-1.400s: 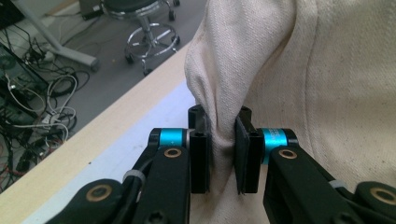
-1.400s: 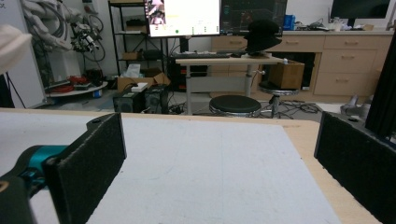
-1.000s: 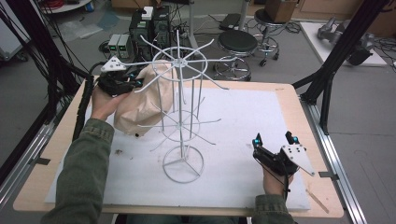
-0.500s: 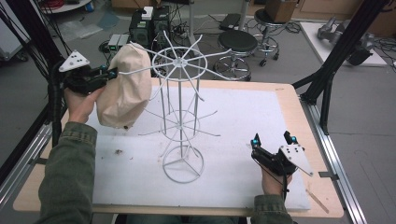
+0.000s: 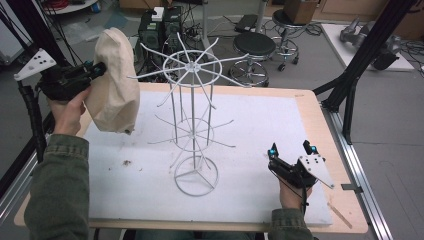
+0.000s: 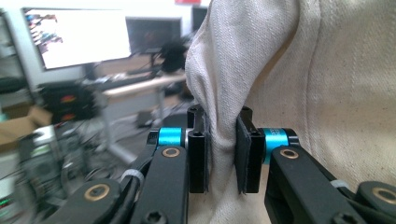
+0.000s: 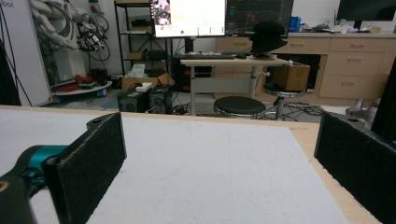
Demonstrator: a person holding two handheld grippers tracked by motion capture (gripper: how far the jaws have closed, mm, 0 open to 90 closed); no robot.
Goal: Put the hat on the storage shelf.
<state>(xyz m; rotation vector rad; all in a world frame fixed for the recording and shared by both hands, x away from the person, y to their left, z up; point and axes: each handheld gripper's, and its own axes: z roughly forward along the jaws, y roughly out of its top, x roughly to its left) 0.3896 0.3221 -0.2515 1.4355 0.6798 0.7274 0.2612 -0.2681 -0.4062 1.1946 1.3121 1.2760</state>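
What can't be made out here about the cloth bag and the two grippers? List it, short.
- Cloth bag: in the high view its mouth and any handles are turned away; in the left gripper view the frame's edges crop it.
- Left gripper: a bag fold covers its pads.
- Right gripper: in its own view the jaw tips are cut off.

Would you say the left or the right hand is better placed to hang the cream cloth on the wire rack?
Left, probably. The left gripper is shut on the cream cloth, held up beside the wire rack. The right gripper rests open, low on the table.
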